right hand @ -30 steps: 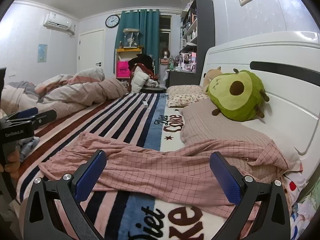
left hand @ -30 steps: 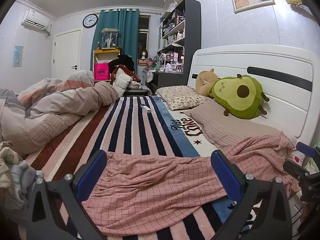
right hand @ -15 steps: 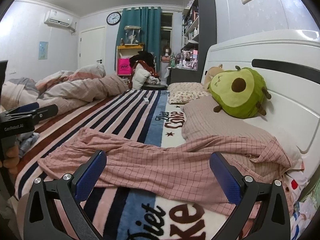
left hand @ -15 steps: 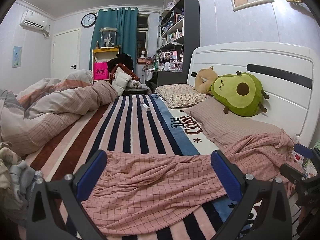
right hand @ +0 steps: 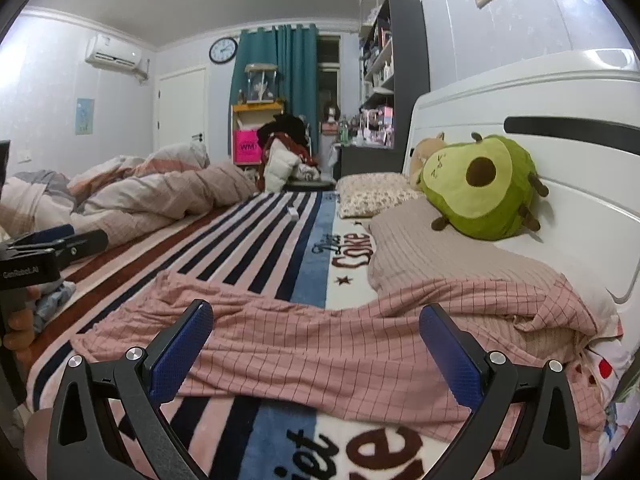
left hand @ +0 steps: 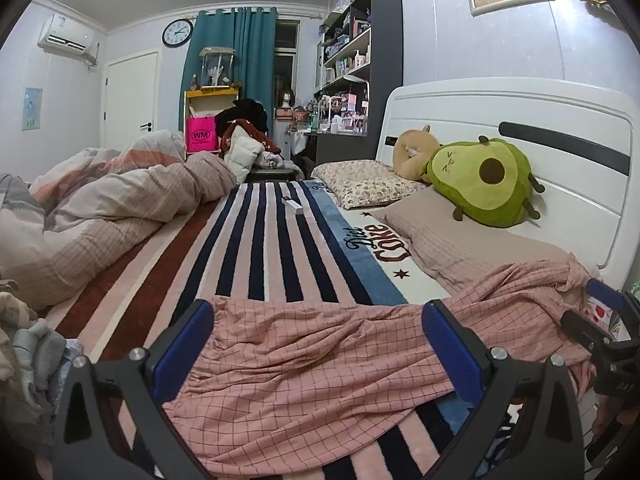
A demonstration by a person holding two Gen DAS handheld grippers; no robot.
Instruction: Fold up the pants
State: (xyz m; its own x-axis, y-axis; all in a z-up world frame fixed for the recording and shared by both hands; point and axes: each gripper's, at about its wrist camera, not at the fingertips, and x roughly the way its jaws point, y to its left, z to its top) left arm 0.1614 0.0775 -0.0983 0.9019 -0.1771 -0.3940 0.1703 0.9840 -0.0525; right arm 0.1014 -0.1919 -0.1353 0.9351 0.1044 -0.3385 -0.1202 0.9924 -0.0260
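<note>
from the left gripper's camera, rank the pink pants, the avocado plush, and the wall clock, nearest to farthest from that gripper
1. Pink pants, spread between the open left gripper fingers.
2. Avocado plush, right, against the headboard.
3. Wall clock, far wall, upper left.

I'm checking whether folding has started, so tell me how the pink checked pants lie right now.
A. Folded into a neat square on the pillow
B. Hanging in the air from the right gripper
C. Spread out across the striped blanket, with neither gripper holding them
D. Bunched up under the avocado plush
C: the pink checked pants lie spread over the striped blanket, and both the left gripper and right gripper have their jaws wide apart, empty.
</note>
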